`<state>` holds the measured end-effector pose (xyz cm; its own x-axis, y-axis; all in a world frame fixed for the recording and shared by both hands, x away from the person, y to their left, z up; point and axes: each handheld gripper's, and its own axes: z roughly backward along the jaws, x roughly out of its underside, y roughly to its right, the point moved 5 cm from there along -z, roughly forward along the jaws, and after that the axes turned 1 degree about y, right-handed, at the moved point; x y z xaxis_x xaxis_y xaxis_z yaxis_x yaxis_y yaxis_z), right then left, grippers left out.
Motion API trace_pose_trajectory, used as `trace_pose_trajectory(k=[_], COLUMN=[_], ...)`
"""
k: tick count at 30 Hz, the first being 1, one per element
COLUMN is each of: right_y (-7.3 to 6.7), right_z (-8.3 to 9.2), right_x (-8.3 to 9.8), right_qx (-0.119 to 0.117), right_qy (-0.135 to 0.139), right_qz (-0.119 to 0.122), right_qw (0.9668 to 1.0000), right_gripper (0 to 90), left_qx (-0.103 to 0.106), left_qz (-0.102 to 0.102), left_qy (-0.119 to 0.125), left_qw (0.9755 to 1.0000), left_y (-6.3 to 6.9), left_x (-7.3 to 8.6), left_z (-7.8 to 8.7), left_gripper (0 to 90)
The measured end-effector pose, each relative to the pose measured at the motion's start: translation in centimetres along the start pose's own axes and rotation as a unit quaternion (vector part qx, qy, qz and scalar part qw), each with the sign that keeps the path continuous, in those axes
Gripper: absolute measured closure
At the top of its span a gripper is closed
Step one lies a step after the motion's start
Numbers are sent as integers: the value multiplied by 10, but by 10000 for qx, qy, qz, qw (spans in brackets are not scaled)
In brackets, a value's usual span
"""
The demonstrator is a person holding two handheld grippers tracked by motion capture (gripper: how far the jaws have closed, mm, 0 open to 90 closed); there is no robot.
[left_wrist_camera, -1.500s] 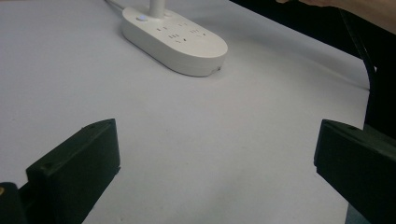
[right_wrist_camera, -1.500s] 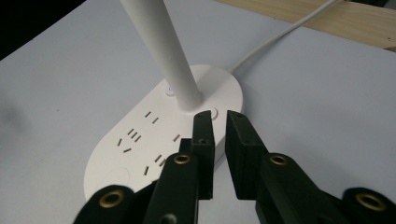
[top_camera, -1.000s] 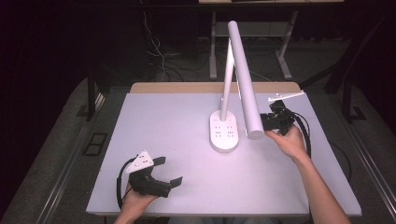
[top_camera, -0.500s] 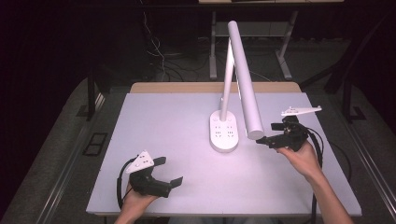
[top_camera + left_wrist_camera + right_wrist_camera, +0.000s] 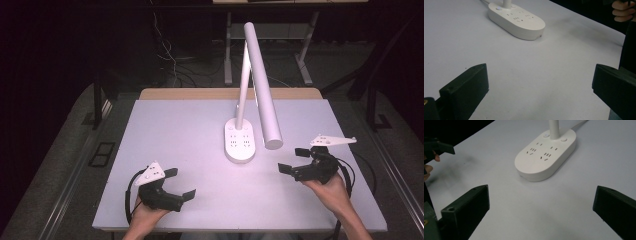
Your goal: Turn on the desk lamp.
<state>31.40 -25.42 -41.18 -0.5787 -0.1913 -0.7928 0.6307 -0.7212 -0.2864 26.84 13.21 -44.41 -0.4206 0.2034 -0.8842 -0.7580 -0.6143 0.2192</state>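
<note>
No text, label, brand or number can be read anywhere. The desk lamp base (image 5: 545, 155) bears sockets and buttons, without legible markings.

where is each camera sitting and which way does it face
High view: above the person's edge of the table, facing forward and down; both forearms, left claw and right claw come in from below, open.
Left gripper view: on the left claw, looking low across the table at the lamp base; its two black jaws and the other hand show.
Right gripper view: on the right claw, facing the lamp base; its two jaws show.
Shared: all three see the lamp base.
</note>
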Motion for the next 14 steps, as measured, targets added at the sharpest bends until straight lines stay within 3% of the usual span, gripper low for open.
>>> trace_pose_trajectory(k=[5, 9, 14], right_y=[-2, -5, -11], right_z=[3, 7, 8], right_x=[20, 32, 44], right_qx=[100, 111, 160], right_qy=[-44, 75, 115], right_qz=[-83, -139, -91], right_qw=[9999, 9998, 9998], right_gripper=[5, 5, 5], left_qx=[-1, -11, -6], left_qz=[2, 32, 21], left_qy=[-4, 3, -13], left_qw=[10000, 10000, 10000], left_y=[0, -1, -1], left_x=[0, 0, 0], left_z=[0, 0, 0], left_gripper=[0, 0, 0])
